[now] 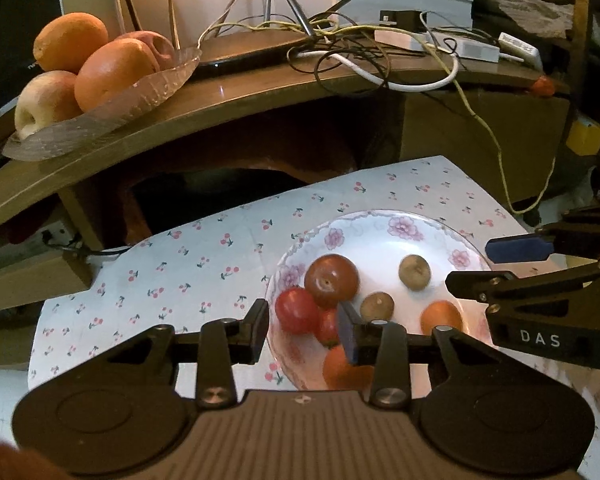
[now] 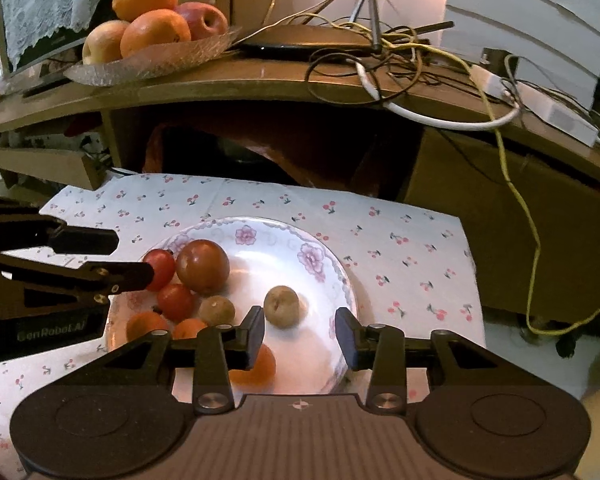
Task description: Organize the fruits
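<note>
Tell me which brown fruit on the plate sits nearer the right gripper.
The lone brown fruit, just ahead of the right gripper; the other touches the tomatoes.

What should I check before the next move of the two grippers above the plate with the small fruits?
1. Left gripper open and empty: ok, its jaws stand apart over the red tomatoes.
2. Right gripper open and empty: ok, nothing is between the jaws.
3. Target in line: ok for the right side, the brown fruit lies just ahead of its jaws.
4. Grippers apart from each other: ok, a gap shows in both views.
5. Flowered plate flat on the cloth: ok.
6. Room in the glass dish on the shelf: cannot tell, it already holds oranges and apples.
</note>
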